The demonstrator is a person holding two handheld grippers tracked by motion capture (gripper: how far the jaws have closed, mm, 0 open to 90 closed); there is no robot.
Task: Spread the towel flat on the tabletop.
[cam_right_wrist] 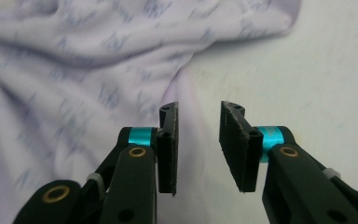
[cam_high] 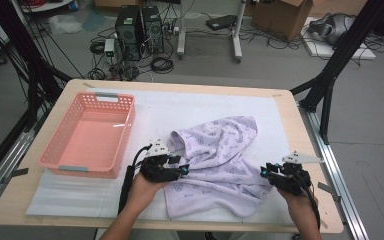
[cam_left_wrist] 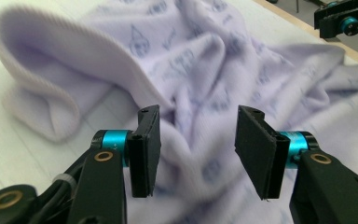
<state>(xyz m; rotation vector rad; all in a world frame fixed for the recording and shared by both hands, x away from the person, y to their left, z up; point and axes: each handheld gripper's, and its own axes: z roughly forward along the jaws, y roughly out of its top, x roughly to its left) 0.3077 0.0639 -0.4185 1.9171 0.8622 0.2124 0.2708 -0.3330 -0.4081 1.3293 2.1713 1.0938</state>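
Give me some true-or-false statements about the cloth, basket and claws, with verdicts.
1. The cloth lies crumpled on the table. True.
2. The basket holds the cloth. False: it is empty, and the cloth lies to its right.
3. The left claw is open, gripping nothing. True.
4. The right claw is clamped on a fold. False: its jaws stand apart over the cloth's edge.
5. The basket is blue. False: it is pink.

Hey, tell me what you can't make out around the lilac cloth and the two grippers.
- Cloth print: too small in the high view, blurred in both gripper views.
- Cloth's underside: hidden by its own folds.
- Left gripper, right gripper: jaws apart; pad contact with the cloth unclear.
- Basket floor: near wall hides part.
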